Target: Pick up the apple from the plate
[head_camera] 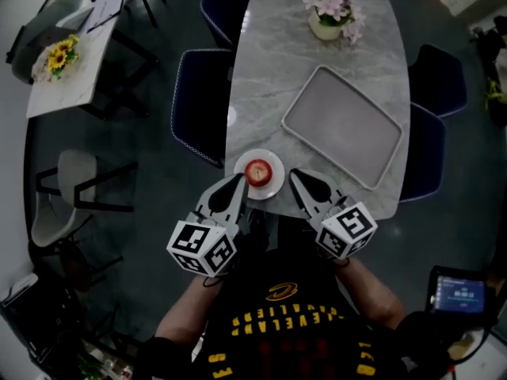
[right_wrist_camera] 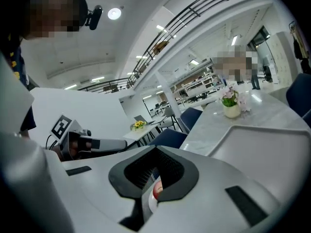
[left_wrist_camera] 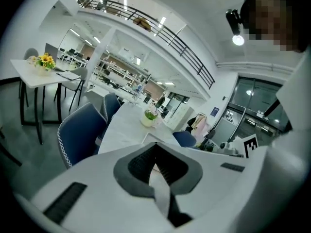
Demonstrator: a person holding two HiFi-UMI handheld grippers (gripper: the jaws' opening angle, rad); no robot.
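A red apple (head_camera: 257,171) sits on a small white plate (head_camera: 273,187) at the near edge of a grey marble table (head_camera: 269,70). My left gripper (head_camera: 238,182) points at the plate's left rim, its jaws shut and empty. At the plate's right side, my right gripper (head_camera: 295,176) is also shut and holds nothing. In the right gripper view a sliver of the apple (right_wrist_camera: 157,190) shows through the narrow slot between the closed jaws (right_wrist_camera: 154,173). In the left gripper view the closed jaws (left_wrist_camera: 155,165) hide the apple.
A large grey tray (head_camera: 342,125) lies right of and beyond the plate. A flower pot (head_camera: 329,14) stands at the table's far end. Blue chairs (head_camera: 198,105) flank the table. A side table with sunflowers (head_camera: 59,54) stands far left.
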